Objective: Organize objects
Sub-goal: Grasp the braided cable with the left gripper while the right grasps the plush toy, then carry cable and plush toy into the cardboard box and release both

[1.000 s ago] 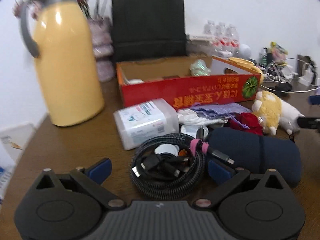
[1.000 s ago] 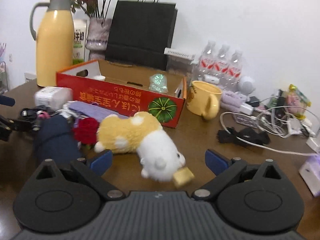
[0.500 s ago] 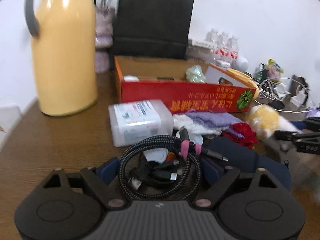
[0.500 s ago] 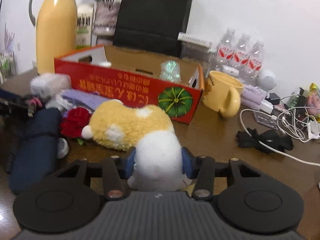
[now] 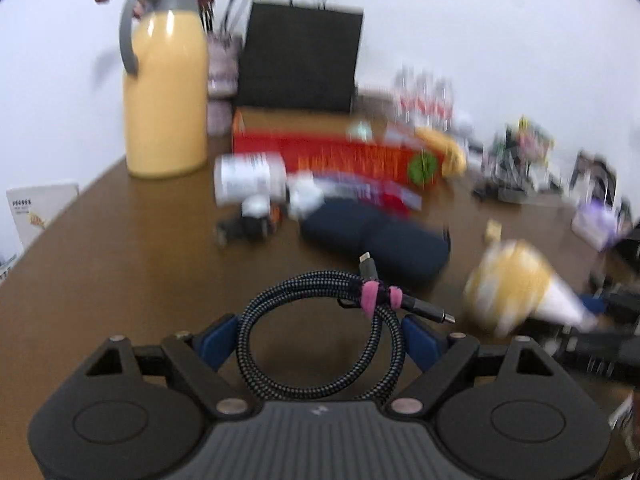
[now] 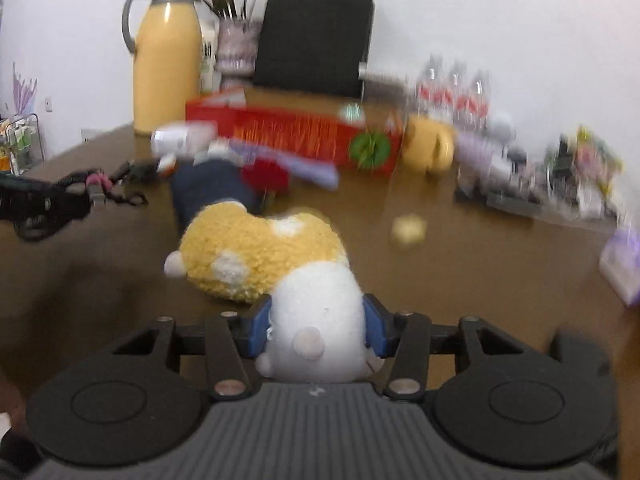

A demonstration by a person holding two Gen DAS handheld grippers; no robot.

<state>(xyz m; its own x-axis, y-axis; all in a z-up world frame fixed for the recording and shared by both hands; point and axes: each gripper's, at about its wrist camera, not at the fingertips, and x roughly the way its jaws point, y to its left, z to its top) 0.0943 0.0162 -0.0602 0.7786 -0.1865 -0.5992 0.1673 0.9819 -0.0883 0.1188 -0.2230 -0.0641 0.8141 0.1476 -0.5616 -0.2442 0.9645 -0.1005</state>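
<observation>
Now, through the left wrist camera, one coiled braided cable (image 5: 320,336), bound with one pink strap (image 5: 376,295), is seen clamped between the two blue pads (image 5: 216,340) of the left gripper (image 5: 320,338) and held clear above the brown table (image 5: 120,272). One yellow thermos (image 5: 164,80), one black paper bag (image 5: 300,56), one red cardboard box (image 5: 340,156) and one dark blue pouch (image 5: 372,236) are counted behind it, all blurred. Half a second earlier the coil was lying on a heap of small items just beside the pouch; it has since been lifted away, and a small dark clutter (image 5: 248,224) has been left on the wood.

Through the right wrist camera, one yellow-and-white plush toy (image 6: 272,264) is seen gripped at its white end by the right gripper (image 6: 316,328), both blue pads being pressed into the fabric. One yellow mug (image 6: 430,148) is seen just beside the box, and three bottles (image 6: 452,96) behind it, with one small yellow piece (image 6: 408,229) lying alone on the wood. The toy was already clamped half a second ago; it has since been drawn back from the box, and the view has been raised.

A white wall (image 6: 480,20) is seen behind the table, and tangled white cables are made out only vaguely at the right
</observation>
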